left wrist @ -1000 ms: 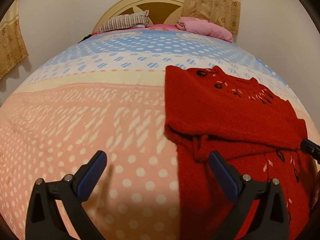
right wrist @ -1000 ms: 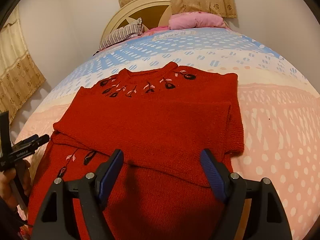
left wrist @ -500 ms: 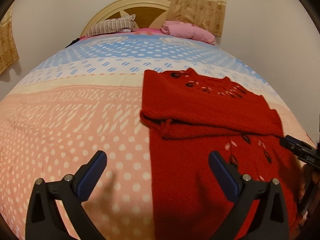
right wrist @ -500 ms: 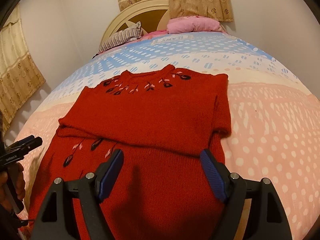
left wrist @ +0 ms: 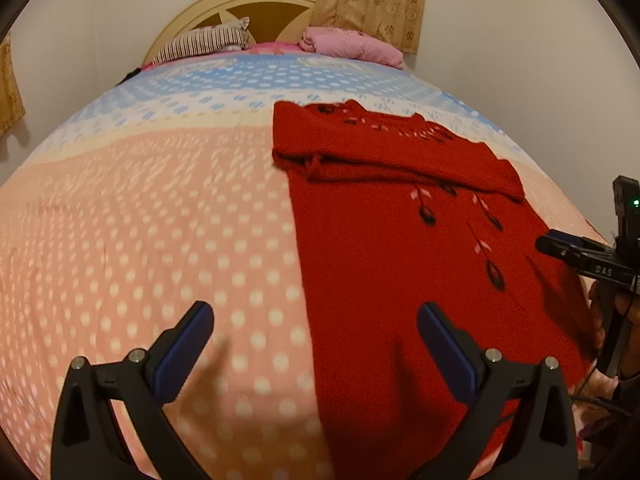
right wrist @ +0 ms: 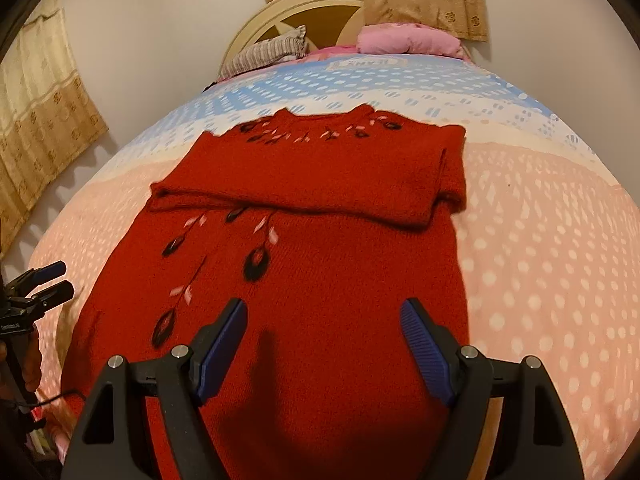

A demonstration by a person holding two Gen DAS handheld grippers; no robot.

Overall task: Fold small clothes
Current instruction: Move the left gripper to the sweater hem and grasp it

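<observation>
A red knitted sweater (left wrist: 400, 248) with black and pink flower embroidery lies flat on the bed, its sleeves folded across the chest. It fills the middle of the right wrist view (right wrist: 328, 248). My left gripper (left wrist: 316, 340) is open and empty, above the sweater's left edge near the hem. My right gripper (right wrist: 324, 340) is open and empty, above the lower body of the sweater. Each gripper shows at the edge of the other's view: the right one (left wrist: 560, 246) and the left one (right wrist: 52, 280).
The bed (left wrist: 160, 220) has a pink, cream and blue dotted sheet. A striped pillow (left wrist: 204, 42) and a pink bundle (left wrist: 352, 46) lie by the cream headboard (left wrist: 256, 4). Walls and curtains (right wrist: 40, 128) surround the bed.
Both grippers have drawn back toward the foot of the bed. More of the sweater's lower body shows now. The sweater has not moved.
</observation>
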